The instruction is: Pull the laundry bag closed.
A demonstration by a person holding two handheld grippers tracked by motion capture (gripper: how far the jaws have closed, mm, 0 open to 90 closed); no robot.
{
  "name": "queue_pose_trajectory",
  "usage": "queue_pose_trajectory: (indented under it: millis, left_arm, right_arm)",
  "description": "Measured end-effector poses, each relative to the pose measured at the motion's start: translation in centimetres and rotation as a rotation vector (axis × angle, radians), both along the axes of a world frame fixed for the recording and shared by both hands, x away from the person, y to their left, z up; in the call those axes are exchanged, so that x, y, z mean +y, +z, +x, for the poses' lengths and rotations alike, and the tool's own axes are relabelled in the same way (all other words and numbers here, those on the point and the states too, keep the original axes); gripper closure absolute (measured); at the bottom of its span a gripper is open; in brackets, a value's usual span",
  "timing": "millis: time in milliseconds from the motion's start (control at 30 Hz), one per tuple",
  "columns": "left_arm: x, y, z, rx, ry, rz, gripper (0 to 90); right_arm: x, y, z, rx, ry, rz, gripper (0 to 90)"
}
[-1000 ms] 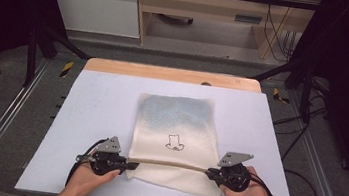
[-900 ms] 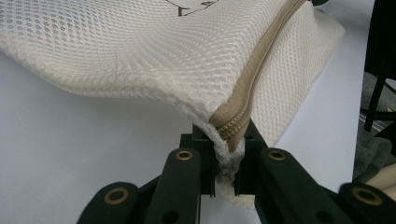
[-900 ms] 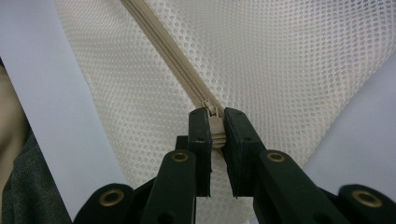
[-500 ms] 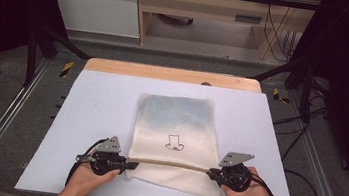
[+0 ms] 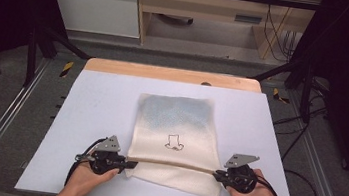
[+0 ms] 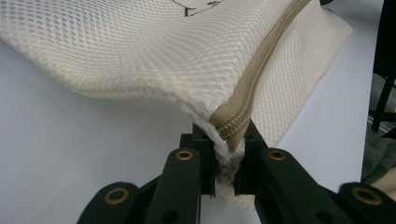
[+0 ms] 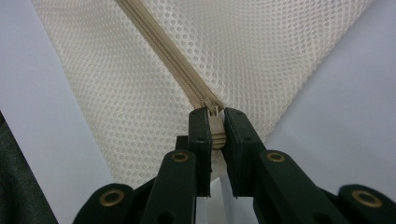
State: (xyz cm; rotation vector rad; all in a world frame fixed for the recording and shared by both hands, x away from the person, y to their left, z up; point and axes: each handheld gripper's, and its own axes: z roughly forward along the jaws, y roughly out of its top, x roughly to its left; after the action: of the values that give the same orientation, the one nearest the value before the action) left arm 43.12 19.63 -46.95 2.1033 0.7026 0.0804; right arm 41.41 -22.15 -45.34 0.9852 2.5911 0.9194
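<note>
A cream mesh bag (image 5: 175,133) with a small dark drawing lies on the pale table (image 5: 85,112), its tan zipper (image 5: 174,164) running across near the front edge. My left gripper (image 5: 130,163) is shut on the bag's left zipper end (image 6: 229,133); the mesh (image 6: 140,51) lifts slightly from the table there. My right gripper (image 5: 217,174) is shut on the right zipper end, and in the right gripper view the zipper (image 7: 163,46) runs diagonally away from the pinched end (image 7: 215,128). A hand holds each gripper from below.
A wooden strip (image 5: 170,73) borders the table's far edge. Metal rails (image 5: 4,117) flank both sides. Behind stand cabinets (image 5: 93,2) and hanging cables (image 5: 276,30). Bare table surface lies left and right of the bag.
</note>
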Motion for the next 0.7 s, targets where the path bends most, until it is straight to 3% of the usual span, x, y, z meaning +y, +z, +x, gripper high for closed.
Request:
queue_pose_trajectory:
  millis: [700]
  left_arm:
    - [-0.02,-0.15,0.06,0.014,-0.002,-0.005,77.6]
  right_arm:
    - [-0.10,-0.42,0.07,0.010,-0.004,0.009,81.5]
